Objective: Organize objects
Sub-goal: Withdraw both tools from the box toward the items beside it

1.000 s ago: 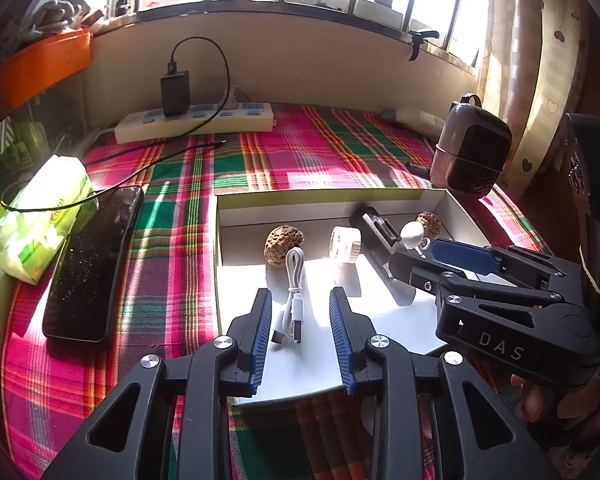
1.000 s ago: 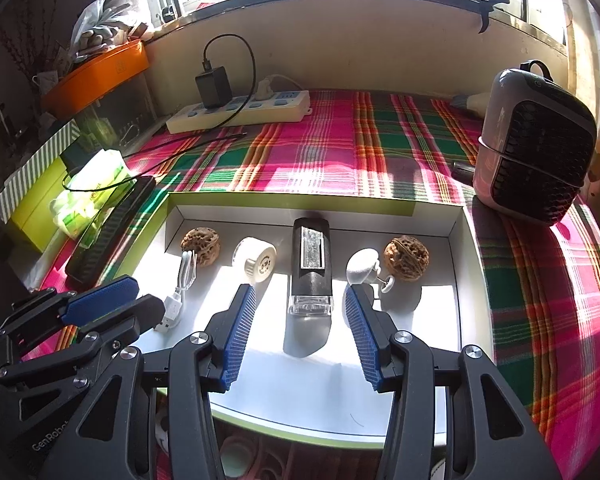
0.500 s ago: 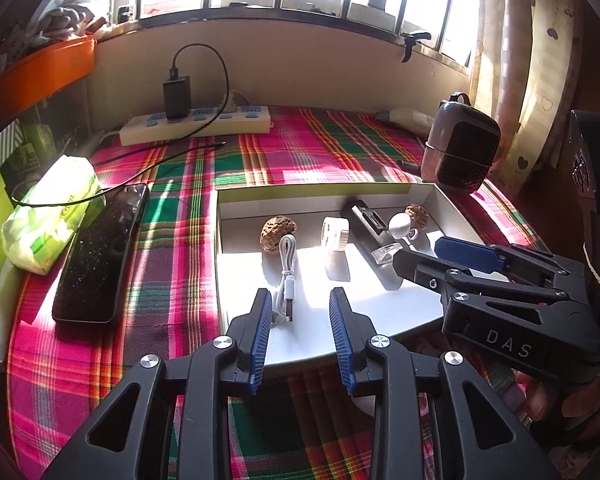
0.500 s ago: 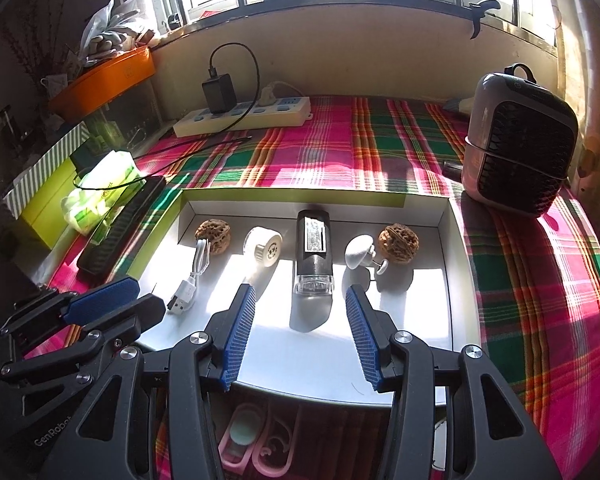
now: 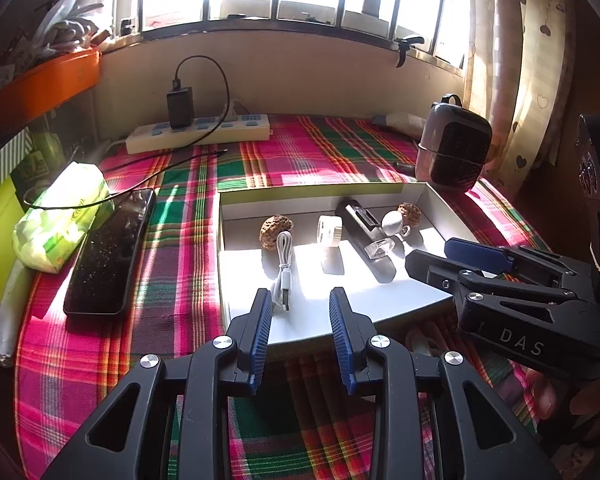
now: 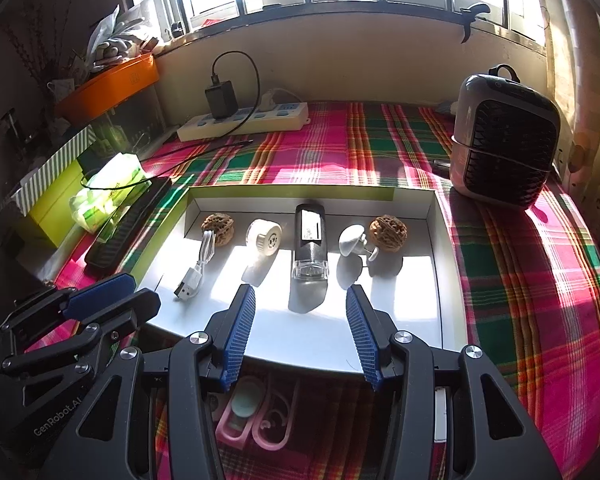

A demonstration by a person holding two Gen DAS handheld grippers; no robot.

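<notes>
Both claws hung over the tray's [image 6: 436,216] near edge w/ nothing held: left gripper [image 5: 298,316] narrowly parted, right gripper [image 6: 300,320] wide. Ahead of the right one sat a row: walnut [image 6: 219,229], white roll [image 6: 264,237], black device [image 6: 310,236], white knob [image 6: 352,240], 2nd walnut [image 6: 388,231]; USB cable [image 5: 283,270] lay just ahead of the left. Prob. btwn placements; next needs picking a target & reaching in

Bare floor of the white tray [image 6: 320,332] lies nearest both grippers. Farther in, a walnut [image 6: 218,229], cable [image 6: 196,270], spool [image 6: 263,237], black device [image 6: 309,246], knob [image 6: 353,240] and second walnut [image 6: 388,231] stand in a row.
</notes>
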